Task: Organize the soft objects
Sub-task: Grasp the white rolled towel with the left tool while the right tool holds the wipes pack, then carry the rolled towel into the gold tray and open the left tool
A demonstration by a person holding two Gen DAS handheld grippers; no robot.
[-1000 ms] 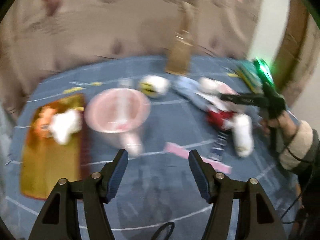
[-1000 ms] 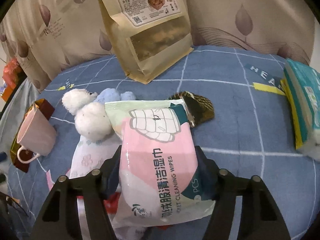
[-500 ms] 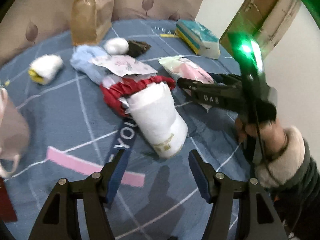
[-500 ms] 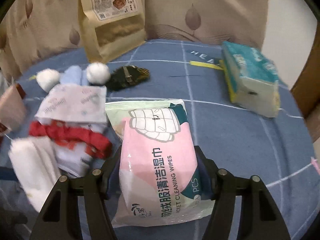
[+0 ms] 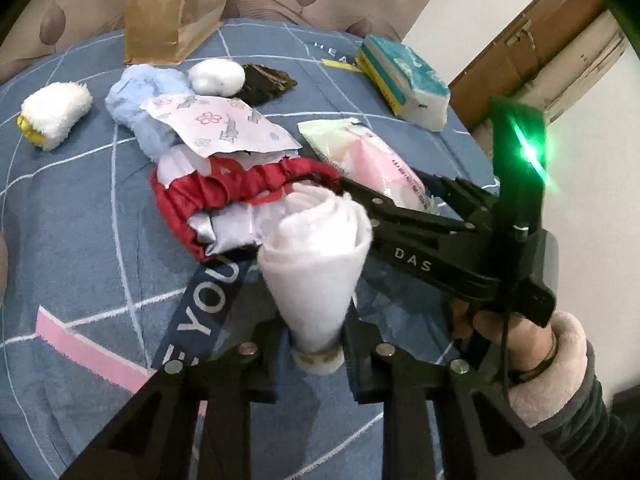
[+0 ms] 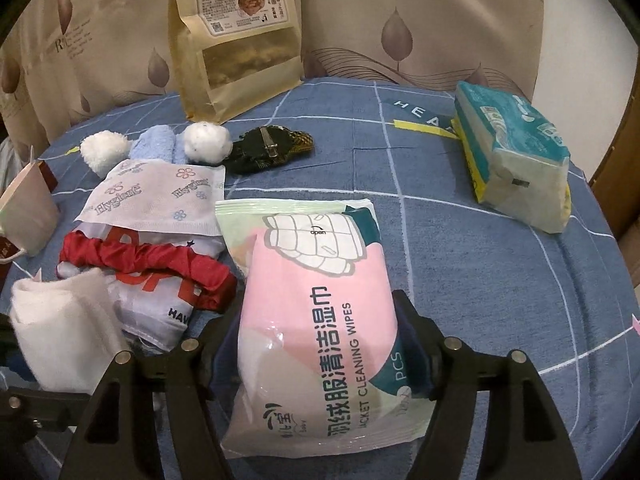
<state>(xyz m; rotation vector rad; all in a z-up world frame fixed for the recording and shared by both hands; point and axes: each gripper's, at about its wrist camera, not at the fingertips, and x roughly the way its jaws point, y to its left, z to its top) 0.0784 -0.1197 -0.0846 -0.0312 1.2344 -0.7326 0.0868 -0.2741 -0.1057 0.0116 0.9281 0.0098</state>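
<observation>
A: Closing in on the rolled white towel (image 5: 320,256), the left tool (image 5: 316,344) has the roll's narrow near end between its jaws, and the pads already press on it.

B: And the right tool (image 6: 320,344)?

A: Its jaws are opening a little, yet the pink pack of cleaning wipes (image 6: 316,320) still sits between them and touches both pads. In the left view the right tool's fingers (image 5: 404,216) lie just beside the towel, and a sleeved hand (image 5: 516,328) holds it.

B: How crowded is the surface?

A: It is a blue blanket with white lines (image 6: 500,280). The towel lies against a red-trimmed cloth bundle (image 5: 224,196), with a floral tissue packet (image 5: 216,124) on top and a light blue plush with white pom-poms (image 5: 140,108) behind. A dark hair clip (image 6: 268,148) lies near those. The wipes pack's left edge almost meets the red trim.

B: Any open room?

A: To the right of the wipes, bare blanket runs up to the teal tissue pack (image 6: 516,160) near the right edge. A kraft snack bag (image 6: 236,36) stands at the back edge, and a pink cup (image 6: 28,208) at the far left.
</observation>
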